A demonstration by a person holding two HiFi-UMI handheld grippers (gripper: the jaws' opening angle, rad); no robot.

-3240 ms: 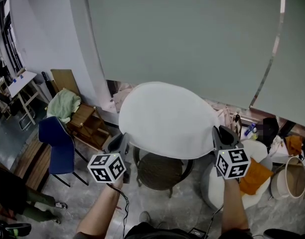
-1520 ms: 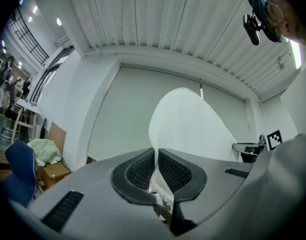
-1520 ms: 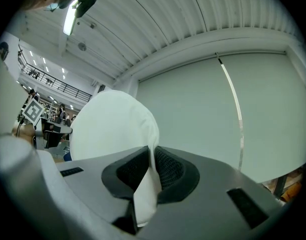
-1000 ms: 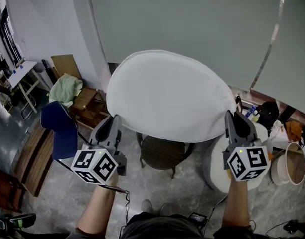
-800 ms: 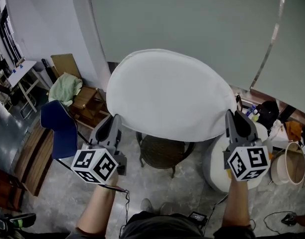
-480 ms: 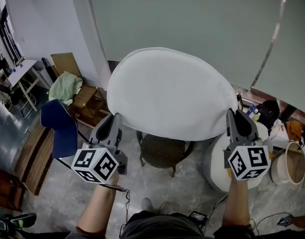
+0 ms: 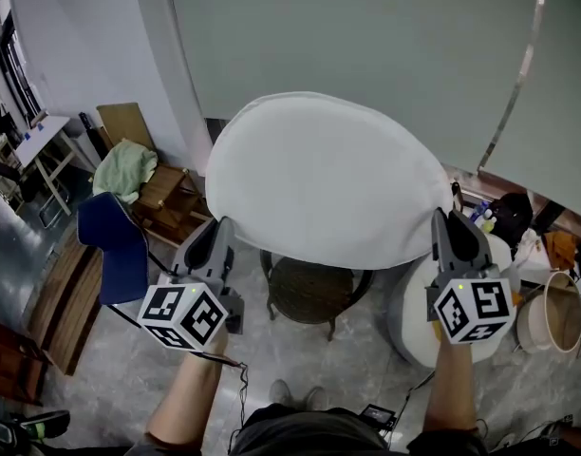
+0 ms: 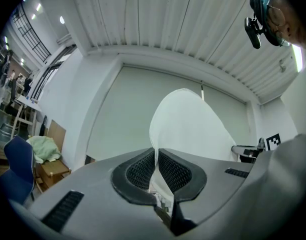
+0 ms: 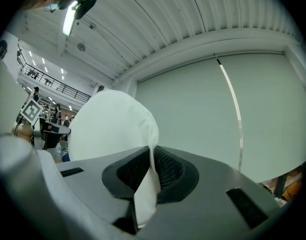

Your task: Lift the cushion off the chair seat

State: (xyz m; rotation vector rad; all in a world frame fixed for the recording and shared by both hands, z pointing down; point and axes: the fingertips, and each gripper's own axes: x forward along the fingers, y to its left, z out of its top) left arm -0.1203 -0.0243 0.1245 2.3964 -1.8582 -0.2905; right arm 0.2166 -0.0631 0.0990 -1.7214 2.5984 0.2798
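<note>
A round white cushion (image 7: 324, 179) hangs in the air above a dark round chair seat (image 7: 309, 291), held by its near edge at both sides. My left gripper (image 7: 217, 233) is shut on the cushion's left edge; in the left gripper view the white fabric (image 8: 185, 121) runs between the ribbed pads. My right gripper (image 7: 450, 224) is shut on the right edge, and the right gripper view shows the cushion (image 9: 113, 129) pinched between its pads, bulging to the left.
A blue chair (image 7: 110, 255) and a wooden chair with a green cloth (image 7: 129, 174) stand at the left. A white round stool (image 7: 414, 326), a bucket (image 7: 552, 326) and clutter lie at the right. A grey-green wall panel (image 7: 366, 55) rises behind the cushion.
Since the earliest frame the cushion has risen well above the chair seat with both grippers. Over the last second nothing has visibly moved.
</note>
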